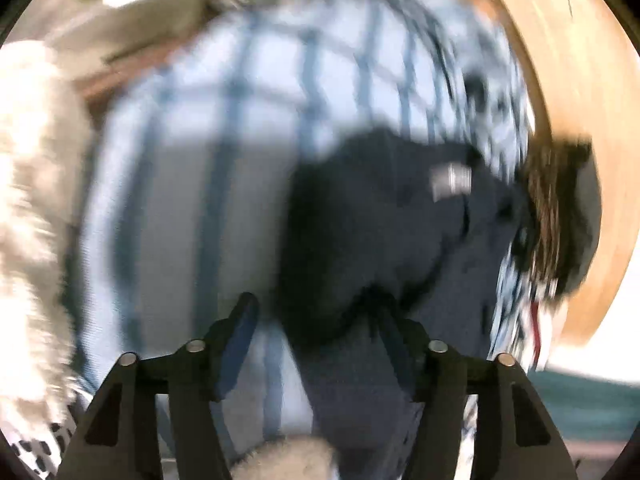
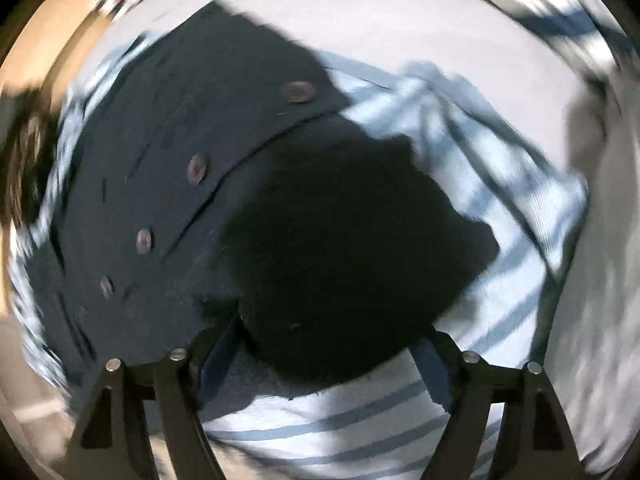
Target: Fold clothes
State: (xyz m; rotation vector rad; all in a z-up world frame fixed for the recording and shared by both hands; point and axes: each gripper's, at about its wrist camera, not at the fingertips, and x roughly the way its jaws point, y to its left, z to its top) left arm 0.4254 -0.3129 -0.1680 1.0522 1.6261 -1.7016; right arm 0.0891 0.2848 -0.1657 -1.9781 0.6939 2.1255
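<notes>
Both grippers, left & right, jaws apart over navy shirt on checked sheet, prob. just laid flat.

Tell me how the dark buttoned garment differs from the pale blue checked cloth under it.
The dark buttoned garment is plain navy; the checked cloth is pale blue with darker lines. The garment carries a row of round buttons; the cloth shows none. The garment lies on top, and the cloth spreads out past it on several sides. Both are soft fabrics lying low and loosely spread.
</notes>
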